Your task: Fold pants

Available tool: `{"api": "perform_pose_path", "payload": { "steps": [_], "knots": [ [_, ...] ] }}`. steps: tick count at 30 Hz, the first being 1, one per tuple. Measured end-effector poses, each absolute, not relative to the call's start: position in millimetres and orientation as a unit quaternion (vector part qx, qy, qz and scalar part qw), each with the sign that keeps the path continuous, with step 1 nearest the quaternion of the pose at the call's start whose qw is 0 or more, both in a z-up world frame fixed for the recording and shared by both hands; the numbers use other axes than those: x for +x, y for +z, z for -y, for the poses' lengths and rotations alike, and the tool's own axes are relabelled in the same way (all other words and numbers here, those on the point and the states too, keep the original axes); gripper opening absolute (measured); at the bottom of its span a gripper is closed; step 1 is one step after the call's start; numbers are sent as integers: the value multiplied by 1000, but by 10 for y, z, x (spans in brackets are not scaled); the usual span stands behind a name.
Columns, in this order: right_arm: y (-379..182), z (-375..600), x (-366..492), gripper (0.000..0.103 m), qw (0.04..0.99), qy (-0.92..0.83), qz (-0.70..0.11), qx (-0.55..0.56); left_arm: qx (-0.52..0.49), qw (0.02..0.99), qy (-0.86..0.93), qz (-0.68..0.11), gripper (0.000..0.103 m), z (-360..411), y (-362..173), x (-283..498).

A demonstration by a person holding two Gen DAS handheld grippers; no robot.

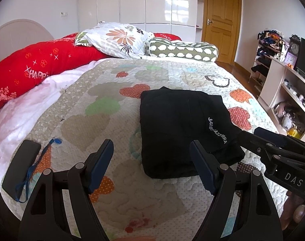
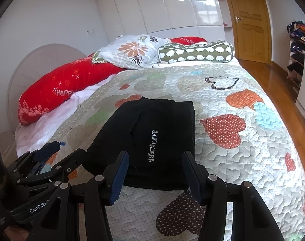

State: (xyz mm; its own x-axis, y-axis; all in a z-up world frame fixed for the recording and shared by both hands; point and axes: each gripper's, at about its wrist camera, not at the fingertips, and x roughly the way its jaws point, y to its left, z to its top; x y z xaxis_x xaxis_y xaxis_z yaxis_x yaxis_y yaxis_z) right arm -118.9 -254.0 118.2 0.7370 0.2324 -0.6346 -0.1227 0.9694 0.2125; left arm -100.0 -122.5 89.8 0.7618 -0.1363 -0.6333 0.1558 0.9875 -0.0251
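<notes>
Black pants (image 1: 178, 128) with white lettering lie folded into a compact rectangle on the heart-patterned quilt (image 1: 104, 104). They also show in the right wrist view (image 2: 152, 136). My left gripper (image 1: 152, 160) is open and empty, just in front of the pants' near left corner. My right gripper (image 2: 155, 170) is open and empty, hovering at the pants' near edge. The right gripper also shows at the right of the left wrist view (image 1: 273, 148). The left gripper shows at the lower left of the right wrist view (image 2: 52, 156).
A black phone (image 1: 22, 164) with a blue lanyard (image 1: 38, 164) lies on the quilt at the left. Red pillow (image 1: 38, 64), floral pillow (image 1: 118, 38) and green bolster (image 1: 182, 50) sit at the bed's head. Shelves (image 1: 289, 92) and wooden floor (image 2: 273, 84) are to the right.
</notes>
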Motion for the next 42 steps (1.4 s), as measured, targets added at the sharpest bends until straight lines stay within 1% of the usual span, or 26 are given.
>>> {"api": "perform_pose_path", "payload": {
  "steps": [42],
  "knots": [
    [1125,2510,-1273,54,926,89,-358,83,8,935,-94,-342,79,1268,856,-1030]
  ]
}}
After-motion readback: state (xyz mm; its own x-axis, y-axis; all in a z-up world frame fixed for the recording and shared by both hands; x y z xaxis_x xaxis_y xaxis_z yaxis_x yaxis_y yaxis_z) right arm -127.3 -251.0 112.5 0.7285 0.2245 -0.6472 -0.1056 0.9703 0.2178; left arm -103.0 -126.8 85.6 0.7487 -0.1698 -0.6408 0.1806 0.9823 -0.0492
